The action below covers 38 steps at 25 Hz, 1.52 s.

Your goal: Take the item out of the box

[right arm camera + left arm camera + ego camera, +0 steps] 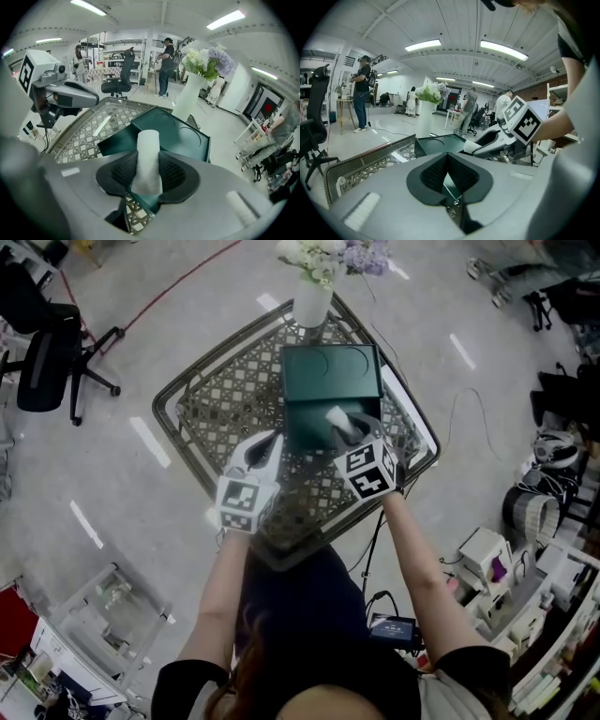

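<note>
Two grippers meet at the near end of the box [330, 371], and we see only one of them loaded. The right gripper [149, 176] is clamped on a white roll [336, 416], which stands between its pads and pokes out past the tips. The box lies just below and beyond these jaws, with a flap open to their left. Its dark green top, marked with two round outlines, stretches away from them.

The left gripper [448, 161] sits to the left of the right one, at the box's near left edge. Its pads meet at the tips, and green box wall shows through the gap beneath them. We cannot tell whether they nip that edge.

Beyond the box from both grippers, a vase [311, 304] stands on the lattice table [216, 409].
</note>
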Tool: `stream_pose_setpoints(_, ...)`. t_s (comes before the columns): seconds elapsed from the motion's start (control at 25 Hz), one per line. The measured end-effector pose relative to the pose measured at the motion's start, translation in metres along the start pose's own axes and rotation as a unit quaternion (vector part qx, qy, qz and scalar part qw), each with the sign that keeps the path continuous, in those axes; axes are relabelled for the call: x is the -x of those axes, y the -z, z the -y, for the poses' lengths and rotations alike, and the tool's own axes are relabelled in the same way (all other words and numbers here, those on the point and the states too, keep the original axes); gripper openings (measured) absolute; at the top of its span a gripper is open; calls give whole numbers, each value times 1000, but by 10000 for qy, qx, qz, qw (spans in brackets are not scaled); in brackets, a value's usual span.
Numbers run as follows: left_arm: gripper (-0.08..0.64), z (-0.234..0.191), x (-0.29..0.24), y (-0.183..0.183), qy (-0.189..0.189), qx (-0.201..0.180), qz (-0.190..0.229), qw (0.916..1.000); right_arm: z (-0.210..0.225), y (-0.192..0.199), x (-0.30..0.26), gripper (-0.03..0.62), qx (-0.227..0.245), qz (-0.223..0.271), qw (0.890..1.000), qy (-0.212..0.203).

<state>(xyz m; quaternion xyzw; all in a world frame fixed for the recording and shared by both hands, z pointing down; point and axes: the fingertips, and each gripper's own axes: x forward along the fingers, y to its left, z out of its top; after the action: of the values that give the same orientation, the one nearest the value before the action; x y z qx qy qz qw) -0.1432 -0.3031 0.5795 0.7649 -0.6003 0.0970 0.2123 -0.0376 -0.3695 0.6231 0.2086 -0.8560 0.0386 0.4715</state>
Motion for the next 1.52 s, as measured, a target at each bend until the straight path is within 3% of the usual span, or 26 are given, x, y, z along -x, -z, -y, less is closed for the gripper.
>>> stream_pose_setpoints(1.0,9,30,40,-49,329,-400,170,9985,-19,-47,96,133,-737,1071,9915,93)
stream_pose_setpoints(1.52,8,58,61,-62,668,-470,299,9962,-17,-49,153,133,-1614,1827,9687,464)
